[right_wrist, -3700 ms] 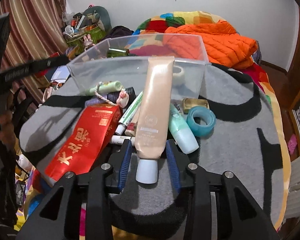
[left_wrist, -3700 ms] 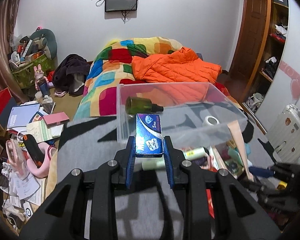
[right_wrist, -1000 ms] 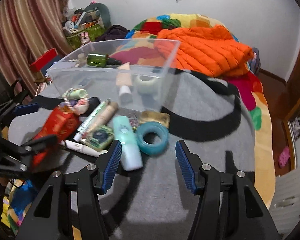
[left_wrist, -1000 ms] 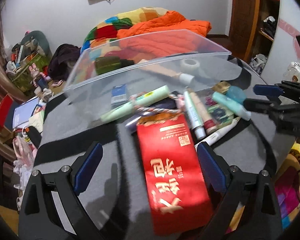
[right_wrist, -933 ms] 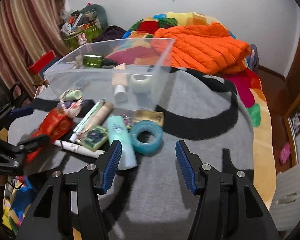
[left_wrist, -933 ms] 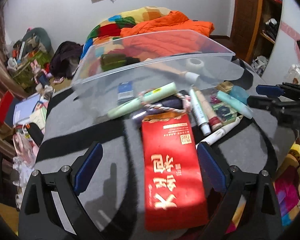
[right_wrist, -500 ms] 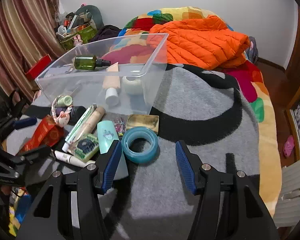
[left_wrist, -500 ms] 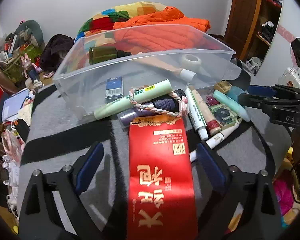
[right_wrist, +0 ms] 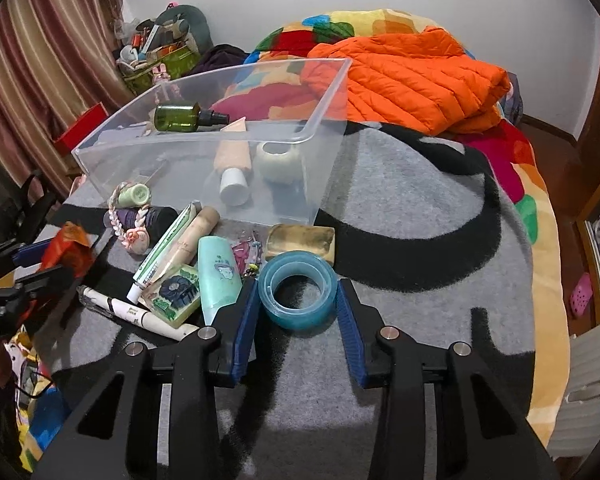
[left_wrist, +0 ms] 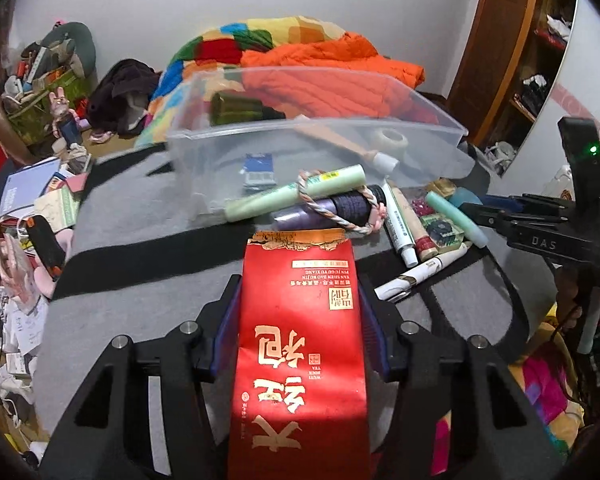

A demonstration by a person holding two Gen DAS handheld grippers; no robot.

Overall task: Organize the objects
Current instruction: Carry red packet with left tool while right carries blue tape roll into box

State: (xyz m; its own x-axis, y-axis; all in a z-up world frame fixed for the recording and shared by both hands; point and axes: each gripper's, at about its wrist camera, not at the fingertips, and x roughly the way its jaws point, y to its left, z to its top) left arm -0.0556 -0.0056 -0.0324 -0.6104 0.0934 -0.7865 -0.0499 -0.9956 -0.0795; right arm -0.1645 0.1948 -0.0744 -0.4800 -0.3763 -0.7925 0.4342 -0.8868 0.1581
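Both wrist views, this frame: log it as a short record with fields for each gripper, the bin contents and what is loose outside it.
left gripper: fingers against both sides of the red packet
right gripper: fingers either side of the blue tape roll, small gaps visible
clear bin: green bottle, beige tube, white tape roll, blue box
loose on grey blanket: teal tube, white pen, soap bar

A home bedroom — bed with patchwork quilt, orange jacket, curtains.
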